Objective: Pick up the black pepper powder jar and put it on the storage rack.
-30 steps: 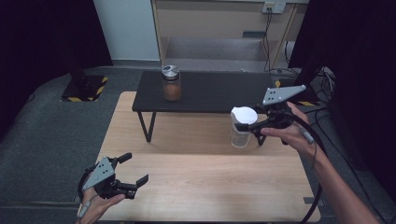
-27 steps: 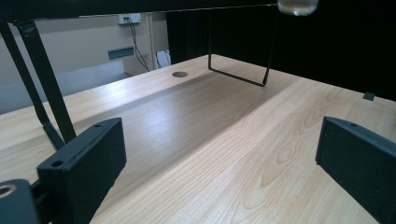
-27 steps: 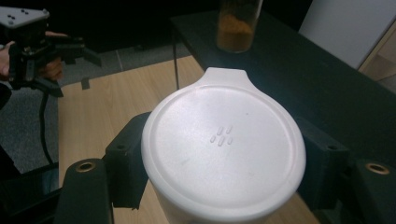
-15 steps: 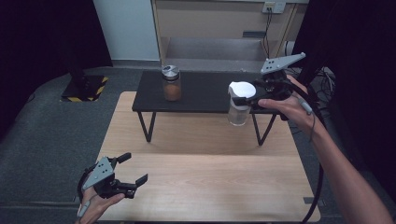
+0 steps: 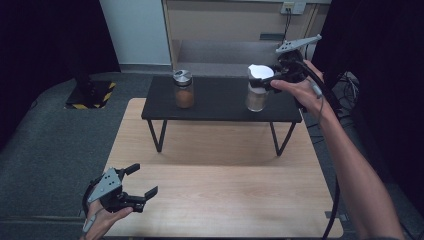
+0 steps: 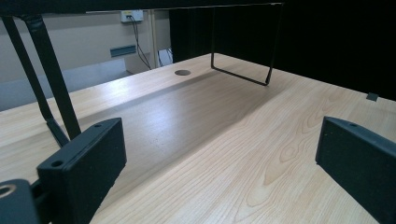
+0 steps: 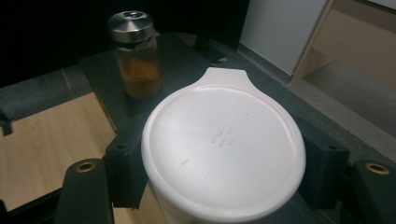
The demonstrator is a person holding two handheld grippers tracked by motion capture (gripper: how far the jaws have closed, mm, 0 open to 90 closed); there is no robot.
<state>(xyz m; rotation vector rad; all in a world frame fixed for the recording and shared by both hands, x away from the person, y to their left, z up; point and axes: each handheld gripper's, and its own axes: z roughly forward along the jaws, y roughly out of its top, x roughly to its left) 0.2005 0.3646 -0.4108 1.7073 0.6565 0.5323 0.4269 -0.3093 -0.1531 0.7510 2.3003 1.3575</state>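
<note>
While outstretched, right hand-held gripper (image 5: 267, 82) clasps jar (image 5: 257, 95).

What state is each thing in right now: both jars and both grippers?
White-lidded jar: lid on, upright, clamped at the black shelf's right end.
Steel-lidded jar: capped, upright on the black shelf, untouched.
Right gripper: jaws shut on the white-lidded jar.
Left gripper: jaws open, nothing between them, low over the wooden table.

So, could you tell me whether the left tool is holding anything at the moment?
No, the left tool hovers over the wooden table with its jaws spread wide and nothing between them.
</note>
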